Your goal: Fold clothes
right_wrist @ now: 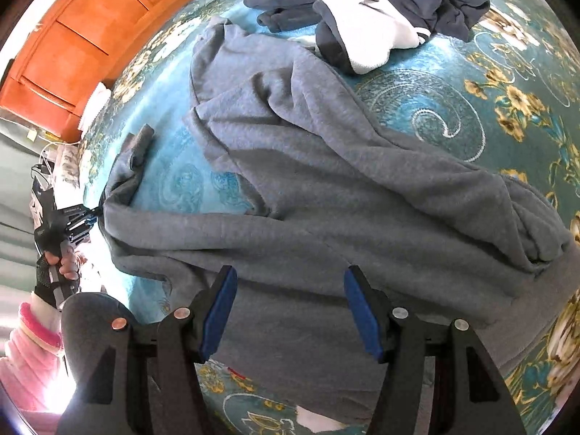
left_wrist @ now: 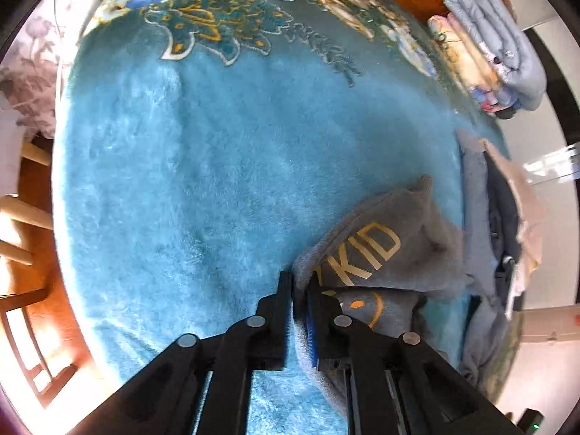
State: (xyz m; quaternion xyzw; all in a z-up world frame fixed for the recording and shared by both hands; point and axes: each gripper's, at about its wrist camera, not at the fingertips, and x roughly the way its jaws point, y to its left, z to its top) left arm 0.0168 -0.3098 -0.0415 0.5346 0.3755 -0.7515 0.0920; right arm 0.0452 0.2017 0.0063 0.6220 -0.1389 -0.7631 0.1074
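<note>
The left gripper (left_wrist: 299, 291) has its fingers drawn almost together, pinching a bunched edge of the grey sweatshirt (right_wrist: 308, 181); the cloth fills the narrow gap between the blue pads (left_wrist: 312, 330). From the right wrist view this same gripper (right_wrist: 95, 214) shows small at the far left, gripping the garment's corner out past the edge of the bed, with the hand (right_wrist: 59, 253) in a dark fingerless glove and a pink sleeve (right_wrist: 32, 337) below it.

The right gripper (right_wrist: 290, 308) hangs over the sweatshirt's near part with its fingers spread wide. Whether the tips touch the fabric is hard to say.

The sweatshirt lies rumpled across the middle of the teal blanket (left_wrist: 181, 181) that covers the bed, one part drawn towards the left gripper. Yellow lettering (left_wrist: 366, 253) shows on the folded-over part; only "KID" can be read, the rest is hidden in the fold.

Beyond it, towards the far edge of the bed, sits a heap of dark blue and white clothes (right_wrist: 366, 14), cut off by the frame. A stack of folded bedding (left_wrist: 489, 47) lies at a far corner, by the orange wooden headboard (right_wrist: 83, 36).
</note>
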